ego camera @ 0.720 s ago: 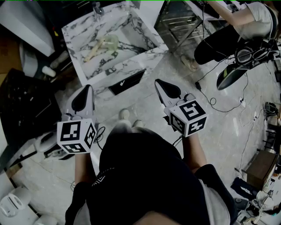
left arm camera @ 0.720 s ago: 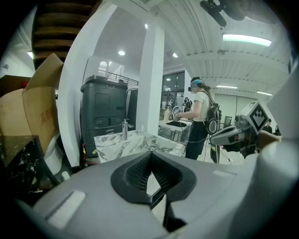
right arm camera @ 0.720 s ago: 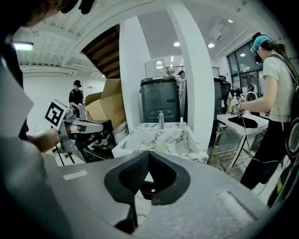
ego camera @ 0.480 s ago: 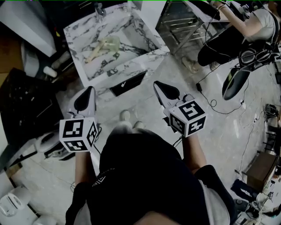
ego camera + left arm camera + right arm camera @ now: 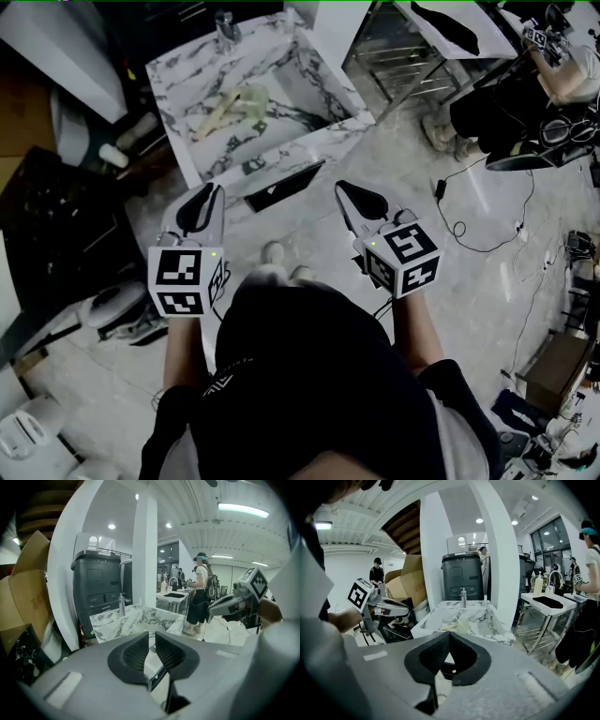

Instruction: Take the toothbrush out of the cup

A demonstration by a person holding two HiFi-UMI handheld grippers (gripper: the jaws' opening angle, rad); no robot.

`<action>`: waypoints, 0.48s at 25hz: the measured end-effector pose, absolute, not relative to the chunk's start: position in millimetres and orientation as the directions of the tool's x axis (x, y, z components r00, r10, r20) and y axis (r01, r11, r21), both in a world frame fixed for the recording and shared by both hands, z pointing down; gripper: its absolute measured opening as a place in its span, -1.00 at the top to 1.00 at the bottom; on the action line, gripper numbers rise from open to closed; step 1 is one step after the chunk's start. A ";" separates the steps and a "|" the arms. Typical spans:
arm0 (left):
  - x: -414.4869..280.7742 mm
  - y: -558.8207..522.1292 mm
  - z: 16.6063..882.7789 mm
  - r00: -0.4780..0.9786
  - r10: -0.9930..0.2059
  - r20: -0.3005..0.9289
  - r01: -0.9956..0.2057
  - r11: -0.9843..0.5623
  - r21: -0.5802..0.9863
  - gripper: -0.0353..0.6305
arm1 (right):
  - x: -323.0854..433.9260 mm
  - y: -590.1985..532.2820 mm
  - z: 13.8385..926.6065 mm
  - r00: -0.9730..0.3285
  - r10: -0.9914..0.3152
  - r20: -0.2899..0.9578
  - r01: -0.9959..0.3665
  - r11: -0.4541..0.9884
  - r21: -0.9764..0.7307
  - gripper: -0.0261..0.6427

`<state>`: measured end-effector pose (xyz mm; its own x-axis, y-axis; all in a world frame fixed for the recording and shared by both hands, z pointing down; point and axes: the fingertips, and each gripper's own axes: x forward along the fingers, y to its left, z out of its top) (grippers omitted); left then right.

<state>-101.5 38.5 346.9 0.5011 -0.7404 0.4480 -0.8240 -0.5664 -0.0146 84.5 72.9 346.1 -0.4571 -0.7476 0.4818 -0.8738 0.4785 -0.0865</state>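
My left gripper (image 5: 149,635) has its jaws a narrow slit apart, holding nothing. My right gripper (image 5: 449,634) is closed tip to tip, also empty. The toothbrush (image 5: 216,114) sticks out of the cup (image 5: 255,97), which lies in the marble sink (image 5: 314,77), well apart from both grippers.

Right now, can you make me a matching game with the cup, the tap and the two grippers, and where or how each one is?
Things:
1. cup
2. tap
3. left gripper
4. right gripper

Place or state:
A. fingers shut together, nothing in them
B. lying in the sink
C. fingers a little apart, nothing between them
D. standing at the sink's back edge

Pairs: 1-B, 2-D, 3-C, 4-A
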 end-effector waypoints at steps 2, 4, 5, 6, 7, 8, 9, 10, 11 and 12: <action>-101.2 32.8 347.7 0.516 -0.732 0.445 -0.815 -0.579 -0.008 0.63 | 81.6 66.3 345.5 -0.453 -0.750 0.482 -0.875 0.478 -0.079 0.91; -102.2 25.4 348.5 0.526 -0.726 0.444 -0.808 -0.589 -0.007 0.56 | 78.4 59.3 345.0 -0.453 -0.750 0.483 -0.874 0.479 -0.076 0.91; -103.1 21.5 349.1 0.529 -0.724 0.444 -0.805 -0.594 -0.009 0.53 | 76.4 55.7 344.9 -0.453 -0.748 0.484 -0.874 0.481 -0.075 0.91; -104.3 17.6 349.9 0.532 -0.721 0.444 -0.802 -0.597 -0.009 0.51 | 74.0 52.1 344.8 -0.453 -0.747 0.486 -0.873 0.483 -0.072 0.91; -105.6 13.6 350.6 0.536 -0.718 0.445 -0.799 -0.601 -0.007 0.49 | 71.2 48.5 344.7 -0.454 -0.745 0.489 -0.872 0.485 -0.069 0.91; -106.8 9.5 351.3 0.540 -0.714 0.445 -0.797 -0.605 -0.004 0.47 | 68.4 44.8 344.7 -0.454 -0.743 0.492 -0.870 0.488 -0.066 0.91; -108.0 5.4 352.2 0.544 -0.711 0.445 -0.794 -0.608 -0.001 0.45 | 65.7 41.0 344.9 -0.453 -0.741 0.496 -0.870 0.490 -0.062 0.91; -109.0 1.2 353.2 0.548 -0.707 0.446 -0.791 -0.612 0.002 0.44 | 63.2 36.9 345.0 -0.451 -0.740 0.499 -0.869 0.492 -0.057 0.91; -109.7 -2.9 354.5 0.553 -0.703 0.447 -0.788 -0.616 0.005 0.42 | 60.8 32.6 344.9 -0.449 -0.740 0.501 -0.869 0.492 -0.052 0.91; -110.0 -6.8 356.0 0.557 -0.698 0.450 -0.783 -0.622 0.005 0.41 | 58.6 28.4 344.7 -0.447 -0.741 0.502 -0.869 0.492 -0.049 0.91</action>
<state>-110.0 -6.8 356.0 0.5575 -0.6976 0.4501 -0.7829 -0.6221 0.0054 58.6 28.4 344.7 -0.4469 -0.7407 0.5017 -0.8694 0.4917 -0.0486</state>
